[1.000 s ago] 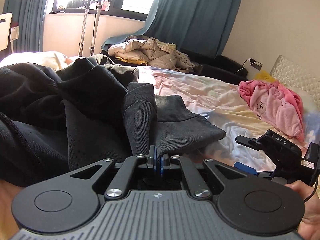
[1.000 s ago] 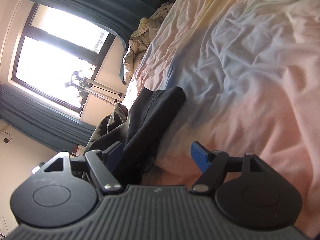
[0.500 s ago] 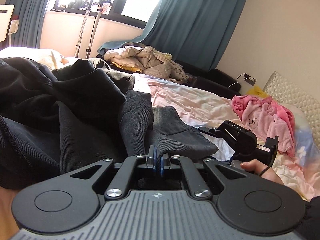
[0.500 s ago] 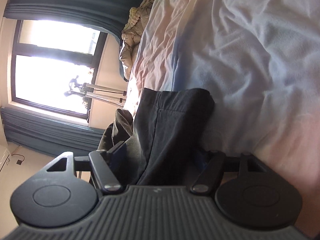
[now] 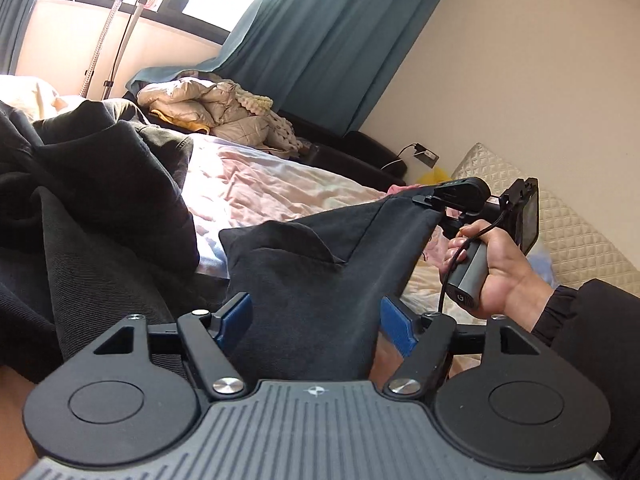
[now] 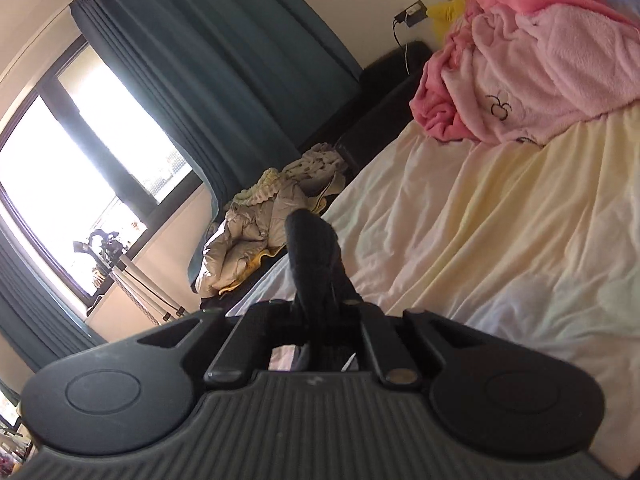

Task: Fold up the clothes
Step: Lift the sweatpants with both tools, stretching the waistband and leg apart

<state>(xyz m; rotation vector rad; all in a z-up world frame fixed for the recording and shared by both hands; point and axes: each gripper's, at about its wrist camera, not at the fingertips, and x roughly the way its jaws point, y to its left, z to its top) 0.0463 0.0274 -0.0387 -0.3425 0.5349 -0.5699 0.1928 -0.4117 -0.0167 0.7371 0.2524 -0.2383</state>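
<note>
A dark grey garment point(image 5: 320, 264) stretches from my left gripper point(image 5: 316, 320) up to the right. The left jaws are opening, and the cloth lies loose between the blue pads point(image 5: 236, 316). In the left wrist view my right gripper point(image 5: 430, 200), held by a person's hand point(image 5: 492, 264), is shut on the garment's far corner and holds it above the bed. In the right wrist view the right gripper point(image 6: 318, 300) pinches a dark fold of the garment point(image 6: 314, 248), which sticks up past the fingers.
A heap of black clothes point(image 5: 92, 200) fills the left of the bed. A pink fleece point(image 6: 520, 80) lies near the quilted headboard point(image 5: 560, 232). A beige puffer jacket point(image 5: 208, 104) sits by the teal curtain point(image 5: 320, 40). The pastel sheet point(image 6: 500, 240) is wrinkled.
The left jaws went from shut on the grey garment to wide apart. The right gripper closed on the garment's corner and carried it up off the bed.
</note>
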